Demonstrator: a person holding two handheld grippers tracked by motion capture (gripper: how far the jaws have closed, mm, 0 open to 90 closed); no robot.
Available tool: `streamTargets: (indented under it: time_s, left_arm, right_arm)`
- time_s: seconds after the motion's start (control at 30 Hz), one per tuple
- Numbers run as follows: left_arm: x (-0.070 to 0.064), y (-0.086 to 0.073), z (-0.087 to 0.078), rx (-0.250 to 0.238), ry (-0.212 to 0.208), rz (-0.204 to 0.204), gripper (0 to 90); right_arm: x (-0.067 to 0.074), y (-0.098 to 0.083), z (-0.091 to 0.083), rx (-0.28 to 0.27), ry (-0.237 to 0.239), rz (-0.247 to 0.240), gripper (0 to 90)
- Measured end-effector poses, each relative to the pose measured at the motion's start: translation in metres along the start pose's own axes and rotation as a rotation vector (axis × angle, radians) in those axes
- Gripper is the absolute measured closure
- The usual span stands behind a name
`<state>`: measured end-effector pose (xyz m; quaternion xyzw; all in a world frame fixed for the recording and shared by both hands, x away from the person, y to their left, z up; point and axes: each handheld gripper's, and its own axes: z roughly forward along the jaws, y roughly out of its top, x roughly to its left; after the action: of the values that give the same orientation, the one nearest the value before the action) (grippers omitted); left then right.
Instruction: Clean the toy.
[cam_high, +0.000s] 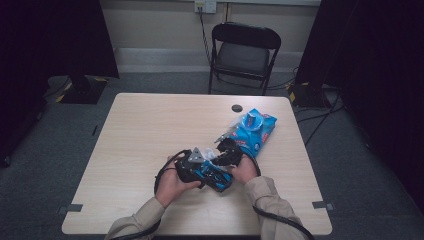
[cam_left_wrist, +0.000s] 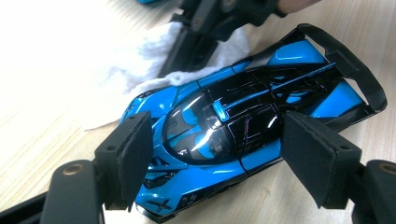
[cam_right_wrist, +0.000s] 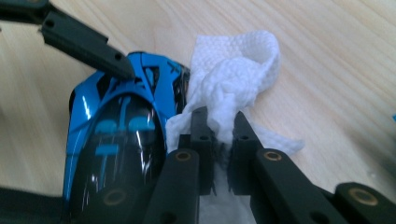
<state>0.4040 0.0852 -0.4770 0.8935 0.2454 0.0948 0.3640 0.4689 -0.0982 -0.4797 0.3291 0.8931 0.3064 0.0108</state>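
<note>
Low in the centre of the high view, a person at a pale wooden bench (cam_high: 150, 130) works on a blue and black toy car (cam_left_wrist: 233, 126). The left gripper (cam_left_wrist: 219, 158) has its jaws set wide, one pad on each flank of the car, holding it on the bench. The right gripper (cam_right_wrist: 219, 126) has its jaws nearly closed, pinching a white wipe (cam_right_wrist: 233, 70) that touches the car's nose. A blue wipes packet (cam_high: 254, 131) lies just beyond, right of centre.

Left gripper (cam_left_wrist: 212, 156) pads flank the blue toy car (cam_left_wrist: 233, 126) on the table (cam_left_wrist: 56, 70); white wipe (cam_left_wrist: 140, 70) beyond it.
</note>
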Motion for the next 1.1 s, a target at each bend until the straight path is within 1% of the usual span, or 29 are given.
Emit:
streamTargets:
  time_s: [0.17,0.4,0.57,0.73,0.87,1.1]
  left_arm:
    - [0.000,0.000,0.000,0.003,0.002,0.003,25.3]
    - [0.000,0.000,0.000,0.006,0.000,0.005,25.3]
    - [0.000,0.001,0.000,0.006,0.000,0.005,25.3]
    - [0.000,0.001,0.000,0.009,0.001,0.004,25.3]
    - [-0.001,0.001,0.000,0.008,0.004,0.006,25.4]
    - [-0.001,0.001,0.000,0.007,0.006,0.004,25.4]
  right_arm:
    - [0.001,-0.007,-0.006,0.000,-0.006,-0.019,83.7]
    - [-0.001,-0.018,-0.015,-0.002,0.002,-0.009,83.3]
    - [-0.003,-0.025,-0.021,0.008,0.005,-0.014,83.3]
    - [-0.003,-0.031,-0.026,0.001,0.004,-0.023,83.3]
    - [-0.005,-0.037,-0.030,-0.008,0.013,-0.008,83.2]
    - [-0.007,-0.047,-0.035,-0.015,0.025,-0.002,83.0]
